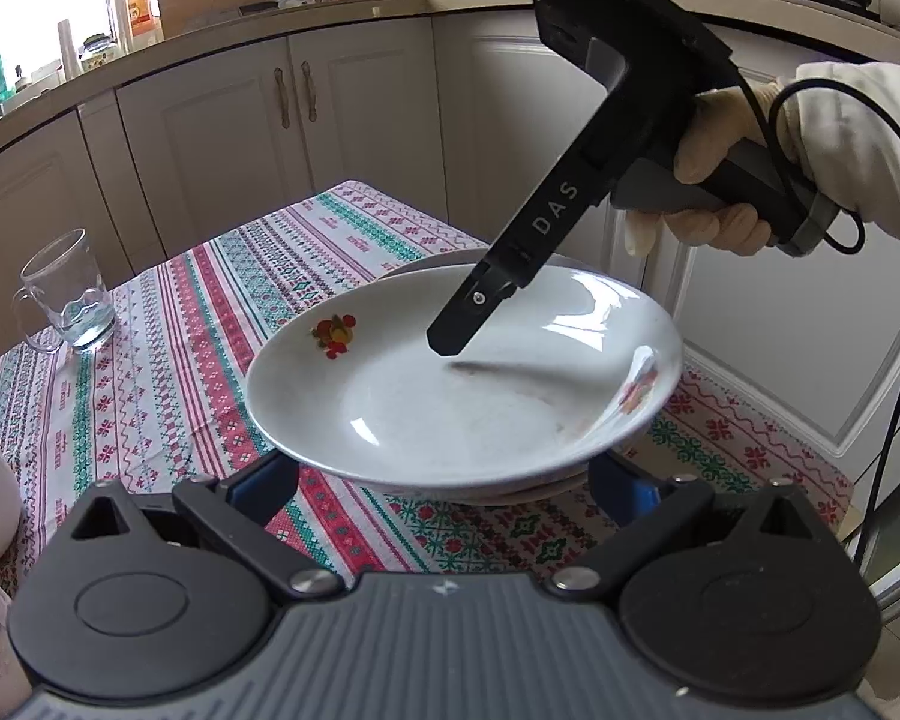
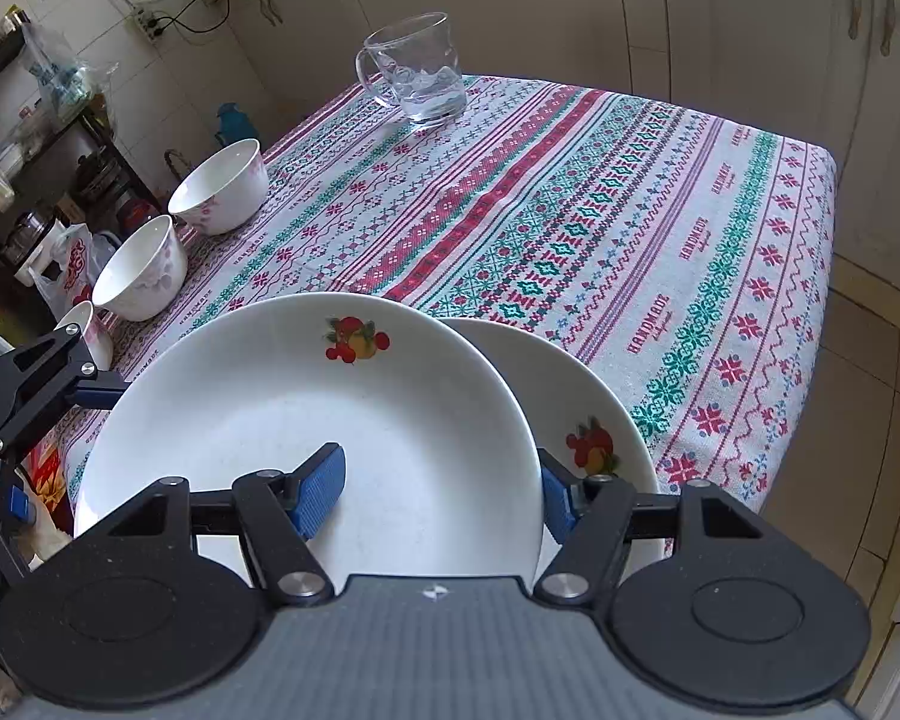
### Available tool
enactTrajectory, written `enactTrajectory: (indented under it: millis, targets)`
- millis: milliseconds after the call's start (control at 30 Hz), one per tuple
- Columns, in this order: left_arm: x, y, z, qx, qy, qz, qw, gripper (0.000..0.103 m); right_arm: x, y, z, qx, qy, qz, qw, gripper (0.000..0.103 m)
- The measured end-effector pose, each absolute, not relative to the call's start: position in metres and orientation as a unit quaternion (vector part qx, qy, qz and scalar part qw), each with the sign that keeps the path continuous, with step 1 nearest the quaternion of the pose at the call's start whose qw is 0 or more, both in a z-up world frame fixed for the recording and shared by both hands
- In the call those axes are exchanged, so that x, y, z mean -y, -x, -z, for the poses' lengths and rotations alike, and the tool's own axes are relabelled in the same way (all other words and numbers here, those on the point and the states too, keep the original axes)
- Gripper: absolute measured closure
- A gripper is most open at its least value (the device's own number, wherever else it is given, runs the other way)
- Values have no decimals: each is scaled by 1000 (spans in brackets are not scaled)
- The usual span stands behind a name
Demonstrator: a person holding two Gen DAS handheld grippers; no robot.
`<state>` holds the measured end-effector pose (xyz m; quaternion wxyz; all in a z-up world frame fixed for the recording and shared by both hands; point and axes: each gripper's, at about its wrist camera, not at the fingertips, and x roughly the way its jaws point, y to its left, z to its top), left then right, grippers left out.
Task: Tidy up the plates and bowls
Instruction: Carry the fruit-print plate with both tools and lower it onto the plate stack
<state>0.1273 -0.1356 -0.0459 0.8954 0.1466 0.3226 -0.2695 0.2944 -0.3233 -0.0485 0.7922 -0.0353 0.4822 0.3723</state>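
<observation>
A white deep plate (image 2: 330, 408) with fruit prints hangs tilted, partly over a second like plate (image 2: 576, 396) on the patterned cloth. My right gripper (image 2: 438, 492) straddles its rim, one blue pad (image 2: 321, 489) on the inside and the other against the outside, shut on it. In the left wrist view the same plate (image 1: 426, 396) fills the middle, and a right finger (image 1: 453, 327) reaches down into it. My left gripper (image 1: 441, 477) stands wide open with both fingers passing under the plate's near rim. Three white flowered bowls (image 2: 222, 186) (image 2: 144, 270) (image 2: 90, 330) line the table's left edge.
A glass mug (image 2: 417, 69) stands at the table's far corner, seen also as the mug (image 1: 69, 294). The table (image 2: 660, 210) carries a striped cloth. A gloved hand (image 1: 822, 138) with a looping cable holds the right gripper. Kitchen cabinets (image 1: 240, 138) surround the table.
</observation>
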Motion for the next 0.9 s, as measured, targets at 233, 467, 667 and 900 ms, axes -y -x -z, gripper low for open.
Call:
enactTrajectory:
  millis: [233,467,667,900]
  targets:
    - [137,-128,48,-321,-150,278,893,1,328,-293,54,-487,33,-365,793,31]
    - [137,-129,51,-322,-146,290,890,1,332,-291,53,-487,34,-355,797,30]
    - [137,-129,52,-321,-144,295,888,1,336,-289,50,-488,35,-346,801,27]
    - [136,-128,51,-315,-143,298,890,1,334,-284,48,-490,46,-339,802,20]
